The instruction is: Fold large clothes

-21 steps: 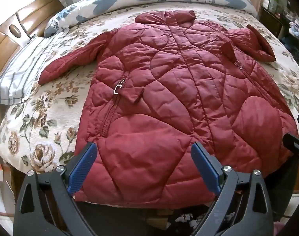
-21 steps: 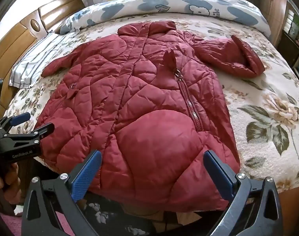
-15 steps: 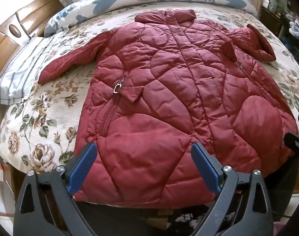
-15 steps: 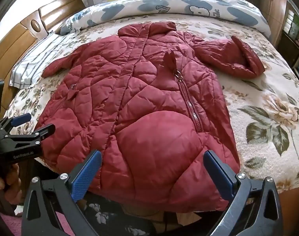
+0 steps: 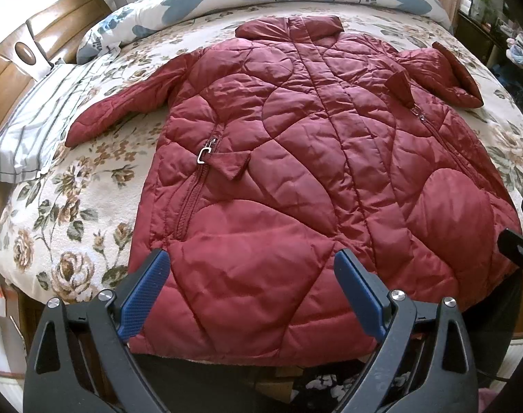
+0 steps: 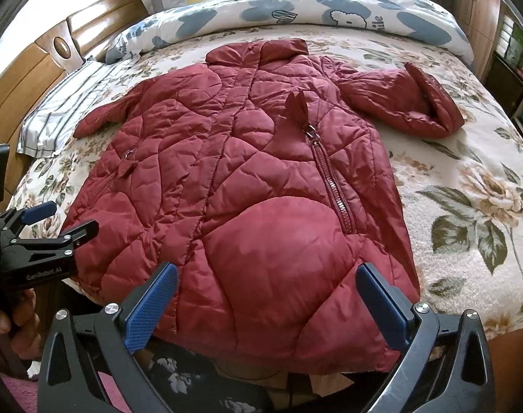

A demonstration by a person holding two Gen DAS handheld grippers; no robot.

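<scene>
Both grippers (image 5: 251, 290) (image 6: 266, 296) are rocking black frames, blue textured pads (image 6: 151, 309), silver screws; "GenRobot.AI" is showing in white.

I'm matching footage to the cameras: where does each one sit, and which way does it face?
Left wrist: on the left gripper, at the bed's foot, tilted down over the red coat's hem toward the collar; open jaws show, the right gripper at the right edge.
Right wrist: on the right gripper, same facing; open jaws, the left gripper and a hand at left.
Shared: coat, floral bedspread, striped pillow.
</scene>
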